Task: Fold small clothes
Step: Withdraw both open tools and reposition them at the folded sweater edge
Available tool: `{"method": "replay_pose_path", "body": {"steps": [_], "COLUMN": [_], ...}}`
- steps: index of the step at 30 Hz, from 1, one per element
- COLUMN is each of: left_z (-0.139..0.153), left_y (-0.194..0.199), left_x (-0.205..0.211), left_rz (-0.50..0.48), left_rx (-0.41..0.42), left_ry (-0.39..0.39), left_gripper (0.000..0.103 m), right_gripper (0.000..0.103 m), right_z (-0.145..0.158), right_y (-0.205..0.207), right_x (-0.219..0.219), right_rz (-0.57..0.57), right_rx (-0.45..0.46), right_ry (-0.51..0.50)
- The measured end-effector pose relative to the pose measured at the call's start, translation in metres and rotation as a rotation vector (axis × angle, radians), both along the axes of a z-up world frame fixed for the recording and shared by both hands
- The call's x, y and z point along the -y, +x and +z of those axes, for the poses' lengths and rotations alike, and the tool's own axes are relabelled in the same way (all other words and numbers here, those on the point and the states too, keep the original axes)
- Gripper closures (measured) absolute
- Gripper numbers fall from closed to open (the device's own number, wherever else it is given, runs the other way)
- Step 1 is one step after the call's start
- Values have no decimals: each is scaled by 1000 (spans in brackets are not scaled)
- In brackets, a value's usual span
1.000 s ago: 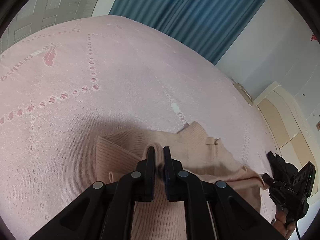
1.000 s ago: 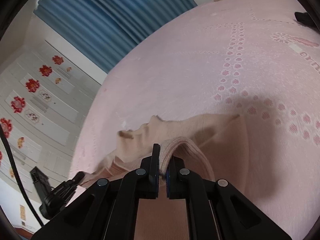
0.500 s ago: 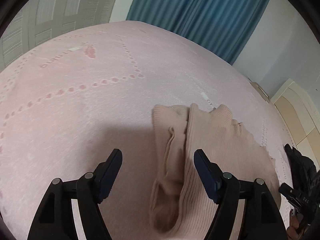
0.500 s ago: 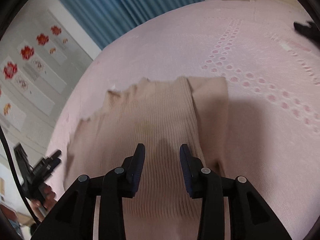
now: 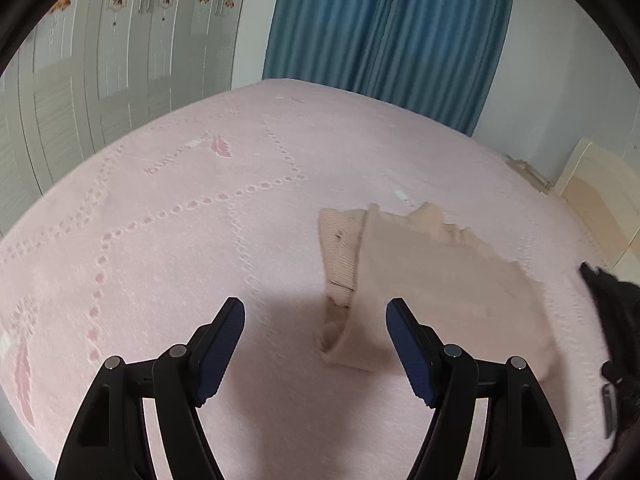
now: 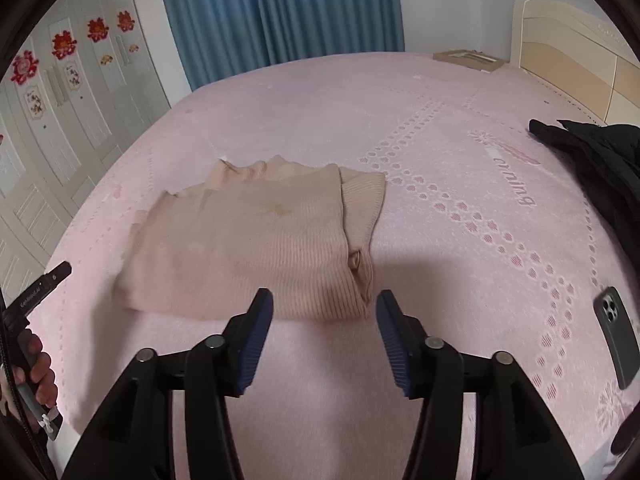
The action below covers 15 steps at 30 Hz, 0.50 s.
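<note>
The left gripper (image 5: 314,334) stands spread above the pink bedspread (image 5: 160,240), nothing between its pads. The right gripper (image 6: 325,330) has its jaws opening, also empty, just short of the near hem of the beige knit sweater (image 6: 248,240), which lies folded flat on the bed. A black phone (image 6: 616,336) and dark garment (image 6: 600,168) lie to the right.

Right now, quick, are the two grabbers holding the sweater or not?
Left gripper: open, holding nothing; the sweater lies on the bed.
Right gripper: jaws opening, nothing between them, clear of the sweater.
</note>
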<state>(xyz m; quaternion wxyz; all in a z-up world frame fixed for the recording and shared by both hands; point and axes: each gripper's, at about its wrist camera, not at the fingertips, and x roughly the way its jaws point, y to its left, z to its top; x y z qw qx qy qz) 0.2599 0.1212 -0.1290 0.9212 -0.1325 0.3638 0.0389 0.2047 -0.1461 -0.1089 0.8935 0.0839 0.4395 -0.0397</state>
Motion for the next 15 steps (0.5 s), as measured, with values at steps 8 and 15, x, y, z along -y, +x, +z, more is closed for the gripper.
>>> {"method": "replay_pose_path", "body": {"steps": [8,15], "left_z": [23,44], "left_y": [-25,-42], "left_x": [12,15], "left_rz": [-8,-34], "left_rx": [31,62], "left_ry": [-40,-23], "left_gripper": [27,25], "right_gripper": [24,14], "right_z": [21,43], "right_y": [-35,-54], "right_x": [-12,-17], "right_rz": [-14,-66], "right_rx": [57,110], "right_ry": [-80,-148]}}
